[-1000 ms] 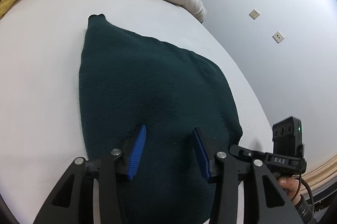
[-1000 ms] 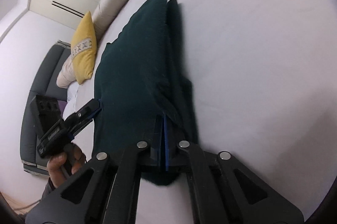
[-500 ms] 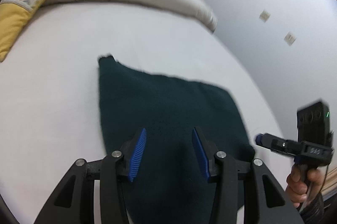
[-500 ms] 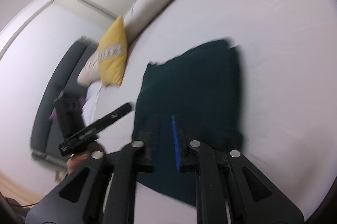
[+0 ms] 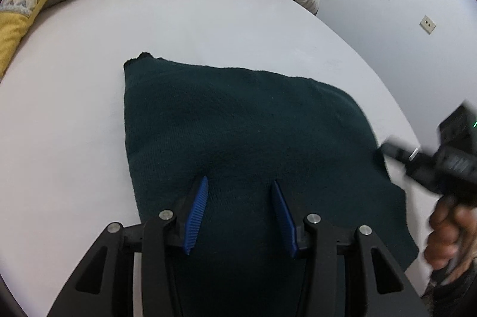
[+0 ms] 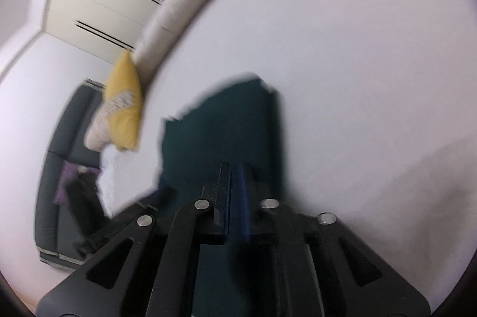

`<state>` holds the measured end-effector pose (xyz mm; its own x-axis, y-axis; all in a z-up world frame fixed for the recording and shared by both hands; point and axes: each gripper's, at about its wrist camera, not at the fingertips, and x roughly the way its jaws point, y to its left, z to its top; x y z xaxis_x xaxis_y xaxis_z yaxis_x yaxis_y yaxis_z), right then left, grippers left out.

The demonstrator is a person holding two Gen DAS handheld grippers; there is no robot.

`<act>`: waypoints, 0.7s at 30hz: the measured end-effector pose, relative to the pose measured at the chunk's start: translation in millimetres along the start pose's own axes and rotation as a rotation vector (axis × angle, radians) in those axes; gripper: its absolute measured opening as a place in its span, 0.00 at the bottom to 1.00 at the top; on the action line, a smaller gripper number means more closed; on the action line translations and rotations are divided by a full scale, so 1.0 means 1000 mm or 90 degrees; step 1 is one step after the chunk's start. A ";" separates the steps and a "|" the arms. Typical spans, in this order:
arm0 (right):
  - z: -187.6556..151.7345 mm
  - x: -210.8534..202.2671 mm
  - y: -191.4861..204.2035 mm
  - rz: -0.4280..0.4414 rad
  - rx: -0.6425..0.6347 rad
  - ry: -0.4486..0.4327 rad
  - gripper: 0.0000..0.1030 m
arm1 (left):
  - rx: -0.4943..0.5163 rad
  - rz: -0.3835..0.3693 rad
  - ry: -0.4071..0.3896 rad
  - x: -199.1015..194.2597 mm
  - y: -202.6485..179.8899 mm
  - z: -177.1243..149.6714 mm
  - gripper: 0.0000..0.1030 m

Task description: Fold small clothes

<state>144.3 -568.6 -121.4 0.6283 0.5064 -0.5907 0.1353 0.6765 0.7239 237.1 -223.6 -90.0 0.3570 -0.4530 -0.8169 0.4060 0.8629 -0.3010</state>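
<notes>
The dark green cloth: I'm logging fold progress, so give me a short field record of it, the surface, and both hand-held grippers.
cloth: dark green cloth, lying flat, folded edge visible in the right wrist view
surface: white bed
left hand-held gripper: jaws apart over the cloth's near part, gripping nothing
right hand-held gripper: jaws closing, almost together, nothing visibly between them
nearby: yellow pillow at the bed's far left edge
</notes>
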 end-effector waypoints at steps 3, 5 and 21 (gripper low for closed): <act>0.022 0.024 0.035 0.030 -0.039 0.037 0.07 | 0.004 0.013 -0.005 0.000 -0.002 -0.001 0.47; 0.027 0.060 0.053 0.005 -0.070 0.106 0.08 | 0.005 0.018 -0.004 0.001 -0.003 0.000 0.47; 0.064 0.058 -0.003 -0.067 0.034 0.003 0.09 | 0.009 0.024 -0.005 -0.002 0.001 -0.007 0.47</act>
<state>229.0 -575.6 -134.7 0.6046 0.4367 -0.6661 0.2415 0.6965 0.6757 231.1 -220.0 -92.4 0.3796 -0.4220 -0.8233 0.4041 0.8762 -0.2628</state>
